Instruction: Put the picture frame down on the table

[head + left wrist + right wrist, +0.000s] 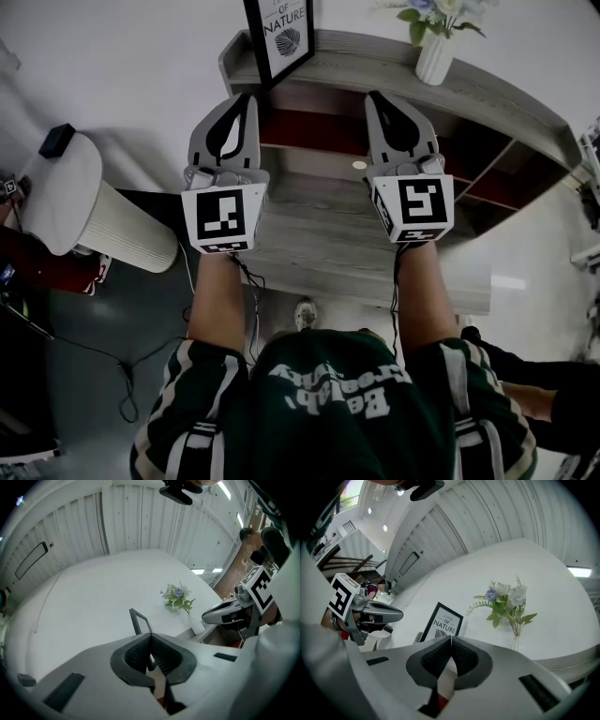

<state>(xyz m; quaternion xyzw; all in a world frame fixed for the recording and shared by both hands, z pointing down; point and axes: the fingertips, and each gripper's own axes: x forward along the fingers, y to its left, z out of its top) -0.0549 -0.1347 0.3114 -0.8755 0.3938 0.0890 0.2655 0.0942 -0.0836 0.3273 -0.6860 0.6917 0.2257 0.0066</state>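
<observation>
Zero progress, I'd say: you're hovering the left gripper [246,101] and right gripper [380,101], both closed on nothing, while the picture frame [281,33] is standing upright on the table [375,61].

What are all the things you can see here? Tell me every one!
Picture frame: one, black, standing on the table's top shelf, left.
Vase of flowers: one, white vase, pale blooms, top shelf, right.
Table: one, grey wood, with shelves, in front of the person.
Round stand: one, white, ribbed, left of the table.
Small box: one, black, on the stand.
Cable: one, black, on the floor.
Left hand-held gripper: one, grey, shut, empty.
Right hand-held gripper: one, grey, shut, empty.
</observation>
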